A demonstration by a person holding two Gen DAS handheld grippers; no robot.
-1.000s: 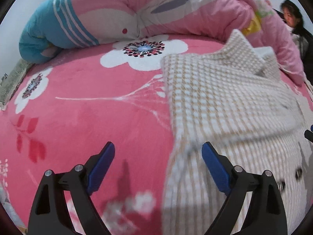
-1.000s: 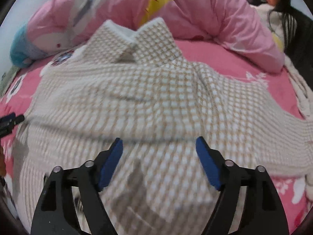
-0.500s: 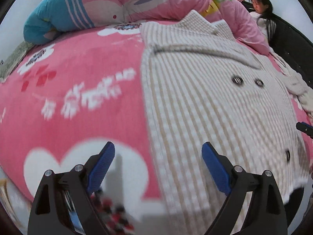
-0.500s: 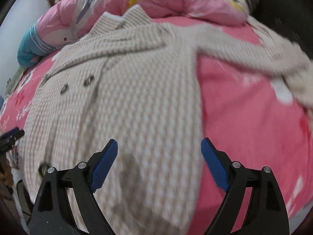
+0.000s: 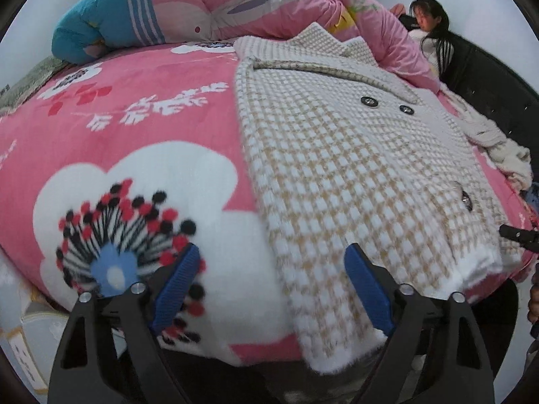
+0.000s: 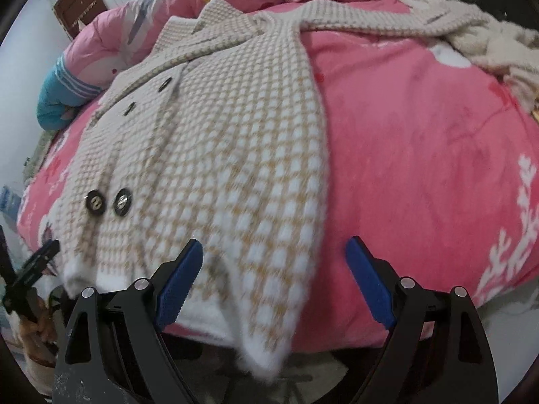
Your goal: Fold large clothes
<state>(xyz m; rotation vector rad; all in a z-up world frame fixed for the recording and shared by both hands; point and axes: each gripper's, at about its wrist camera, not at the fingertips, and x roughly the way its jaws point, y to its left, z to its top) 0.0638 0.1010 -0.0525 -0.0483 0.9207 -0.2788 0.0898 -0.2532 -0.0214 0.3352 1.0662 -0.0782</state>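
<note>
From the left wrist we see our left gripper (image 5: 273, 286) empty, its jaws closing slightly above the near hem corner of the checked coat (image 5: 337, 155), which lies flat on the pink bedspread (image 5: 118, 107). It looks thick, soft and heavy. From the right wrist, our right gripper (image 6: 274, 281) gapes wide over the other hem corner; we judge these corners the best holds.

coat (image 5: 337, 155): cream/tan check knit, fuzzy white hem, dark buttons. lies flat, front up, on pink bed; collar at far end by duvet, hem hanging over near edge. one sleeve stretched out sideways, other not visible.
</note>
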